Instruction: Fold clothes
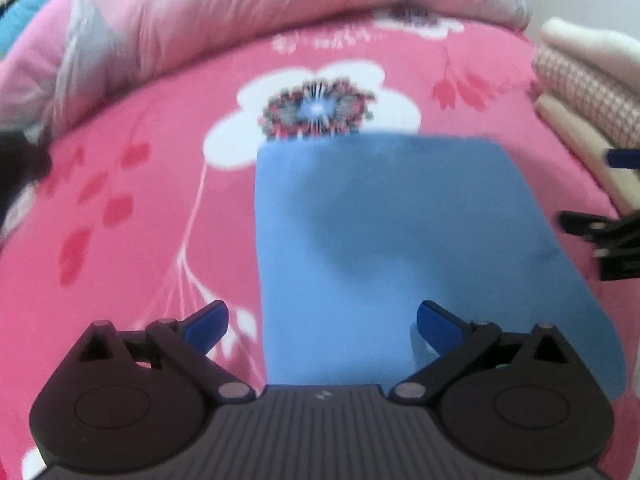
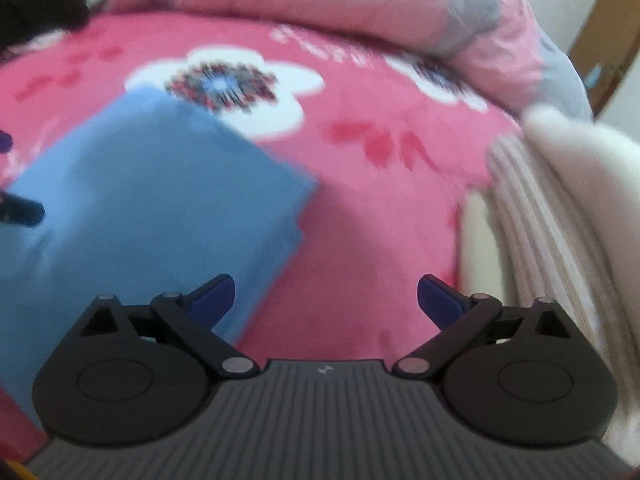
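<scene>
A light blue garment lies folded flat in a rough rectangle on the pink flowered bedsheet. My left gripper hovers over the garment's near left edge, open, with nothing pinched between its blue pads. In the right wrist view the same blue garment lies to the left. My right gripper stands open over bare sheet beside the garment's right edge, holding nothing. Part of the right gripper shows at the right edge of the left wrist view.
A rolled pink and grey quilt runs along the far side of the bed. A stack of folded clothes, cream and checked, sits at the right. Dark fabric lies at the far left. A wooden door frame stands beyond the bed.
</scene>
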{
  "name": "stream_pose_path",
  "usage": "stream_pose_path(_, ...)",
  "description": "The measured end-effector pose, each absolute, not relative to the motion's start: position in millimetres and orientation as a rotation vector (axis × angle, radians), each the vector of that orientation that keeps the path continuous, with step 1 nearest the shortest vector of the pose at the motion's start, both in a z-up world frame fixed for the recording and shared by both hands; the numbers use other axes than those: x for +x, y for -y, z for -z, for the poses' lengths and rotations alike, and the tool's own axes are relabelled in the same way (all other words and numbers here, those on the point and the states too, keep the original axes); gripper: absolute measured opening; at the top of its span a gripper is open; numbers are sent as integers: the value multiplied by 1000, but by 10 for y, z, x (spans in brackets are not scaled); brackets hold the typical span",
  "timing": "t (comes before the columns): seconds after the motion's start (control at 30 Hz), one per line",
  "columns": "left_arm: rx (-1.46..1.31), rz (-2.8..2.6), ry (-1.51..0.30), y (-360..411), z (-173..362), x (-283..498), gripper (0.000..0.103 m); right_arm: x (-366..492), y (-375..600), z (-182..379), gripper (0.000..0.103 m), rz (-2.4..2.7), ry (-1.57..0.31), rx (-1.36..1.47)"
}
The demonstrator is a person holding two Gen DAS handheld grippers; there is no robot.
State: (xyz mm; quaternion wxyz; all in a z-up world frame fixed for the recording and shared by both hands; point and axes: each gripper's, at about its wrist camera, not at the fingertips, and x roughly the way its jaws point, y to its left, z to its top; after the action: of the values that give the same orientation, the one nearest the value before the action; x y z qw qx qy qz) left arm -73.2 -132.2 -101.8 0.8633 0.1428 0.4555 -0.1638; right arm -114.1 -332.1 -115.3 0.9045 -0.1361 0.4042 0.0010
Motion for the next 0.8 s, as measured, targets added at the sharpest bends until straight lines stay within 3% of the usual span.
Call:
stream_pose_path(0.2, 280, 365, -929, 1463, 1059, -652, 93, -704, 3210, 1349, 98, -98, -786, -325)
stream_pose_path(0.3, 248, 367, -959, 1522, 1128, -607, 81, -596, 3430, 1454, 97, -61, -850, -293)
stream_pose_path(0.47, 230, 343, -967, 1544, 1156, -590, 73, -597, 3540, 1288, 95, 29, -828, -292)
stream_pose_path(0.67, 269, 345, -965, 1551, 1140, -572, 57, -735, 3669, 1147, 75, -49, -844, -56)
stream_pose_path(0.8, 198, 426, -959, 1640, 1025, -460, 53, -812, 3928, 1091, 52, -33, -866, 223)
